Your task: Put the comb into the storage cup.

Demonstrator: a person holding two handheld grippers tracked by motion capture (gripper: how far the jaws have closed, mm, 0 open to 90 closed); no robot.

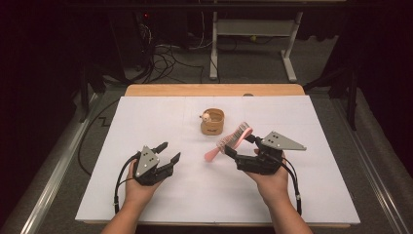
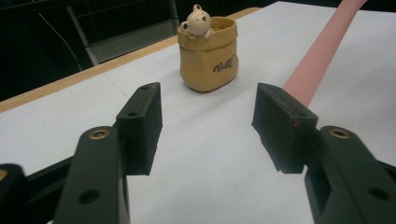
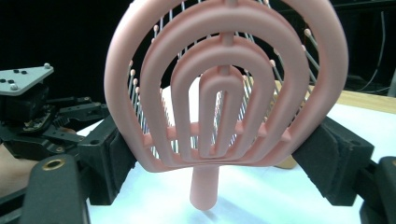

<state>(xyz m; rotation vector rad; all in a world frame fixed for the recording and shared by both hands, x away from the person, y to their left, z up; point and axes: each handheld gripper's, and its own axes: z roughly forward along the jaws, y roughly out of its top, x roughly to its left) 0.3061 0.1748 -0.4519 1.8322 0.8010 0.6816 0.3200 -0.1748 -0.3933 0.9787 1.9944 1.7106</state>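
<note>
A pink hairbrush with an open, ribbed head is held above the white table. My right gripper is shut on the sides of its head, and its handle points down and left toward my other hand. A small tan pot with a bear figure on its rim stands upright at the table's middle, just beyond the brush. My left gripper hovers at the front left, open, with nothing between its fingers. It points toward the pot.
The white sheet covers a wooden table whose far edge shows. Beyond it are a white desk frame and cables on the floor. A metal rail runs along the left side.
</note>
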